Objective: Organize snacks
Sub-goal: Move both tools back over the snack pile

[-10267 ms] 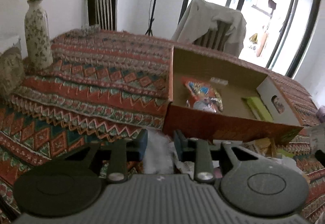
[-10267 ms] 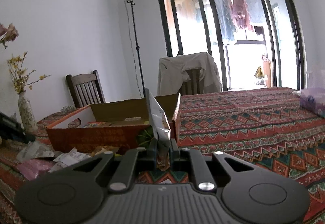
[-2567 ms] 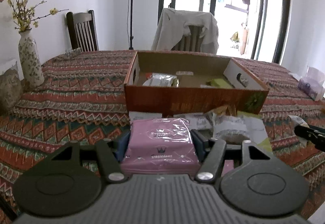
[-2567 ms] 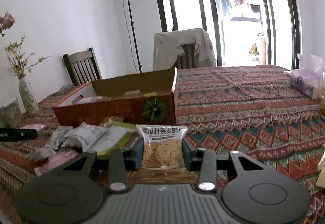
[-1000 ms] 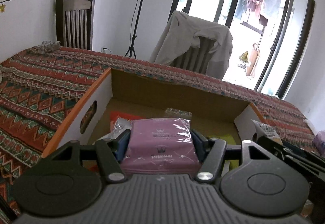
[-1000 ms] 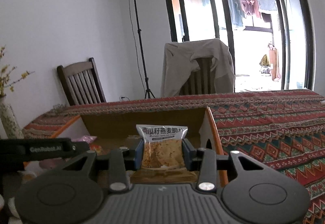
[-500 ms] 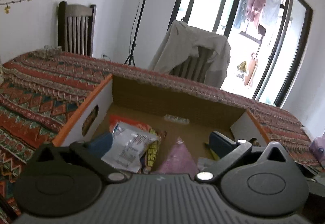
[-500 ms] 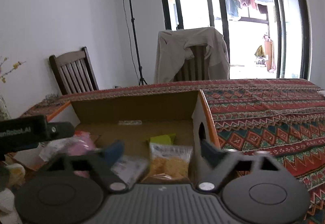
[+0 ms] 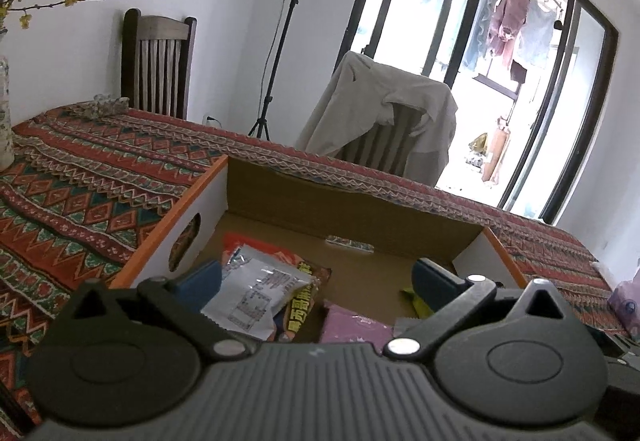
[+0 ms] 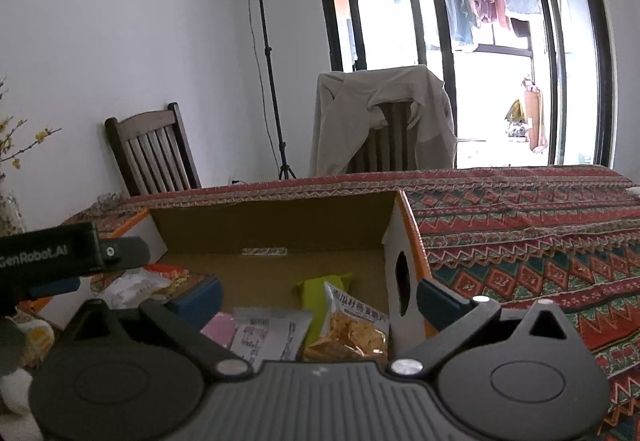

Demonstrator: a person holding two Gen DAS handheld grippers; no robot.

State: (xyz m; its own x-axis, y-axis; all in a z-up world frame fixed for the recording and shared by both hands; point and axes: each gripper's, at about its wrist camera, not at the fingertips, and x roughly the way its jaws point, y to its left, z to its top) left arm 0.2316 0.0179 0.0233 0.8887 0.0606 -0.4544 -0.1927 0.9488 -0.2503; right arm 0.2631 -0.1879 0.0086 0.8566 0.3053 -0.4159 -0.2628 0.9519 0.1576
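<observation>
We hold the left gripper point(image 9: 316, 281) and right gripper point(image 10: 318, 291) spread wide and empty above the cardboard box point(image 10: 276, 223), ready to withdraw. Inside its near end lie the pink packet point(image 9: 354, 327) and oat snack point(image 10: 354, 329), partly hidden by our tools. Farther in, a small label point(image 10: 264, 251) is unreadable.
</observation>
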